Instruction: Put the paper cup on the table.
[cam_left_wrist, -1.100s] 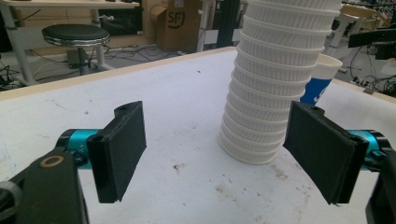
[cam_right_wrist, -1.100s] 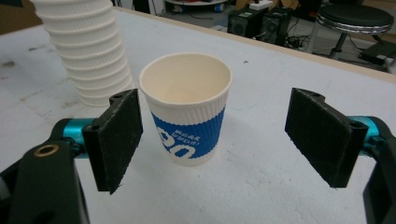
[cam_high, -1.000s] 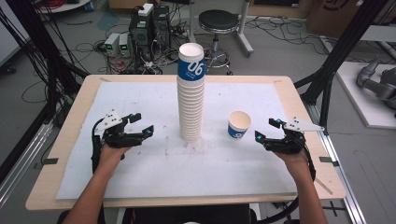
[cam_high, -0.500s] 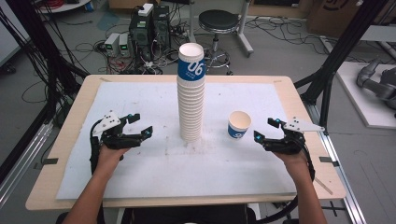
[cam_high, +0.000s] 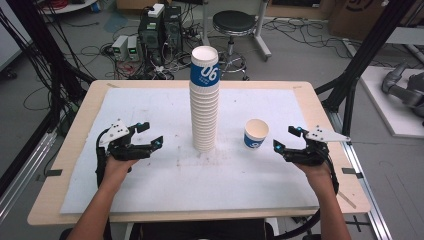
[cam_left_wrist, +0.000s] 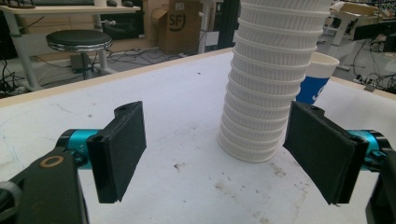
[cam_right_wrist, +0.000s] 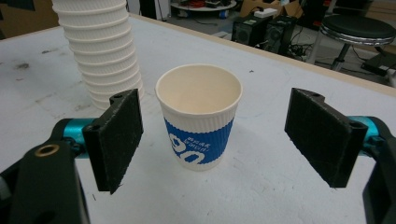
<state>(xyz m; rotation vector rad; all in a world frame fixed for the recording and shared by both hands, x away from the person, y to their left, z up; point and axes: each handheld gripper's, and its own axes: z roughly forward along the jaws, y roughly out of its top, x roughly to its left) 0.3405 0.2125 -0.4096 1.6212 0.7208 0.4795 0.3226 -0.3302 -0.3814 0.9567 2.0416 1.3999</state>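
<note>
Nothing has moved since a second ago: both the left gripper (cam_high: 145, 139) and the right gripper (cam_high: 286, 139) wait with jaws apart, the single cup (cam_high: 256, 133) not yet gripped beside the stack (cam_high: 204, 100).

A wooden table (cam_high: 80, 130) bears a white sheet (cam_high: 150, 110), a cup stack (cam_high: 204, 107) and a single cup (cam_high: 256, 134).

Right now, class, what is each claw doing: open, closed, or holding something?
Left claw: open, holding nothing, aimed at the cup stack.
Right claw: open, holding nothing, single cup just ahead, untouched.
</note>
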